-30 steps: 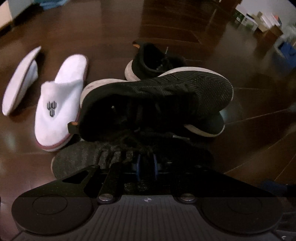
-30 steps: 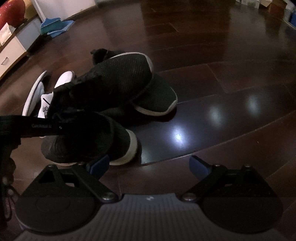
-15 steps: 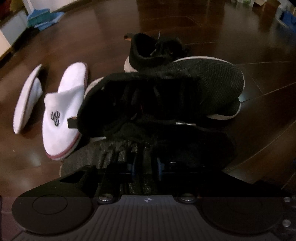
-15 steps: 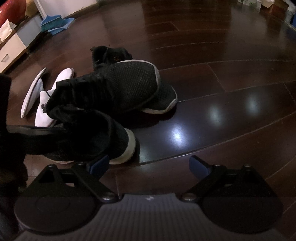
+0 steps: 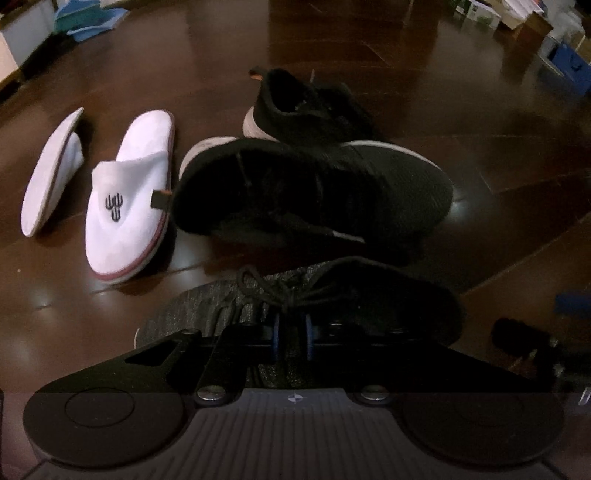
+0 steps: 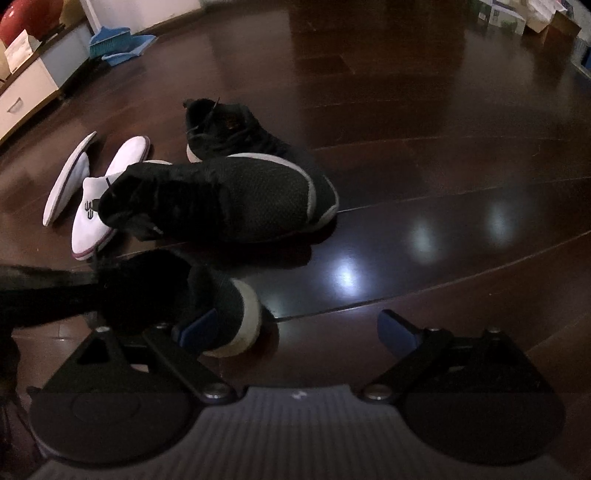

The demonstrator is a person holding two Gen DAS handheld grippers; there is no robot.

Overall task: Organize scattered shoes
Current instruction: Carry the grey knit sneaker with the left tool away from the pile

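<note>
My left gripper (image 5: 291,341) is shut on the laces and tongue of a grey knit sneaker (image 5: 207,306), whose toe points left. Beyond it a black sneaker (image 5: 332,192) lies on the dark floor, half over a second black sneaker (image 5: 310,107). Left of them are two white slippers: one upright with a dark logo (image 5: 125,206), one on its side (image 5: 51,173). My right gripper (image 6: 295,328) is open with nothing between its fingers. Its left finger (image 6: 195,328) sits at the grey sneaker's white heel (image 6: 243,314). The black sneakers (image 6: 229,199) lie further ahead.
A blue broom and dustpan (image 6: 118,48) and a white cabinet (image 6: 26,92) stand at the far left wall. Boxes (image 5: 517,18) and a blue crate (image 5: 569,66) sit at the far right. Bare glossy floor (image 6: 443,221) stretches right of the shoes.
The grey sneaker has come back out from under the black sneaker, which tipped and settled on the floor. The grey sneaker's heel now sits nearer my right gripper's left finger.
</note>
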